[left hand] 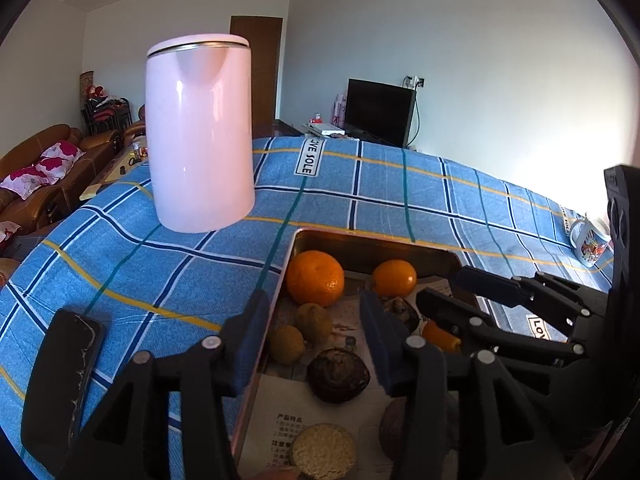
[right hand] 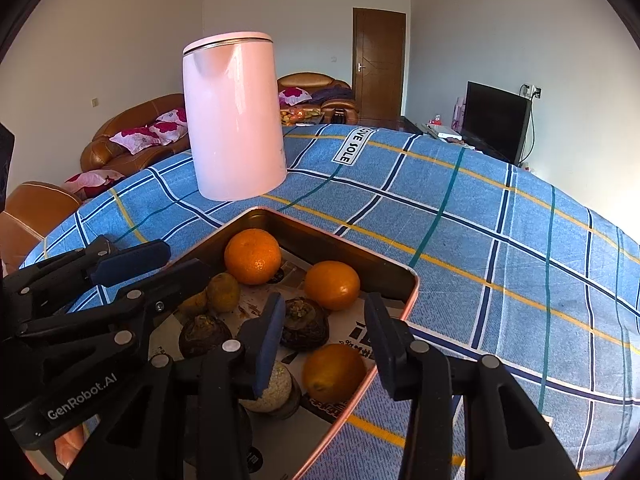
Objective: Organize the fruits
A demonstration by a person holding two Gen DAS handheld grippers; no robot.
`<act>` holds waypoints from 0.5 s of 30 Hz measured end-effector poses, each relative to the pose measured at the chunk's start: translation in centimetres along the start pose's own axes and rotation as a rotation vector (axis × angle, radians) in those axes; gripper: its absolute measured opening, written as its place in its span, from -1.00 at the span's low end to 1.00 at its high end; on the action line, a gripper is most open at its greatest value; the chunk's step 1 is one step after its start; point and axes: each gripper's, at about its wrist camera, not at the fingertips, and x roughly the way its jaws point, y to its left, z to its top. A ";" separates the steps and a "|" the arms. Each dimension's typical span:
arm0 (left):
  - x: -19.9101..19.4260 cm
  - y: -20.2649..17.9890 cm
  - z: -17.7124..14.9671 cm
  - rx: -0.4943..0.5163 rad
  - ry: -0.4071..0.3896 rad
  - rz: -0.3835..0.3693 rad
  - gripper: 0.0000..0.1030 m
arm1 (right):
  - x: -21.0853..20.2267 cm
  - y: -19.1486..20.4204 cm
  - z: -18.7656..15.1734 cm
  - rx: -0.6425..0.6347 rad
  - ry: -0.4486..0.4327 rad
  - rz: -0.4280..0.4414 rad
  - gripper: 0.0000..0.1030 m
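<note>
Tray (left hand: 372, 246): metal, paper-lined, on the blue checked counter (left hand: 360, 184); landmark for all entries.
Oranges: large orange (left hand: 315, 278) in the tray's far corner; smaller orange (left hand: 394, 278) beside it; third orange (right hand: 334, 372) near the tray's right rim.
Dark fruits (right hand: 306, 322): mid-tray.
Kettle (left hand: 200, 132): pink, upright, beyond the tray.
Left gripper (left hand: 316, 344): wide, holding nothing, straddling the tray's left rim.
Right gripper (right hand: 326, 344): wide, holding nothing, over the third orange.

Kettle (right hand: 236, 120) stands at 11 o'clock beyond the tray (right hand: 352, 252) — cloth (right hand: 500, 240) from 12 to 3 bare. Tray interior crowded with fruit — rim obstructs low entry.
</note>
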 end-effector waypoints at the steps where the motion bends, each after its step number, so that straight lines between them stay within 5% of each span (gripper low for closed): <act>1: -0.2 0.1 0.0 -0.003 -0.006 0.003 0.18 | -0.3 -0.2 -0.1 0.011 -0.005 -0.002 -0.09; 15: -3.3 -0.7 -0.9 0.004 -0.053 -0.022 0.79 | -5.6 -2.1 -2.1 0.100 -0.094 -0.006 0.28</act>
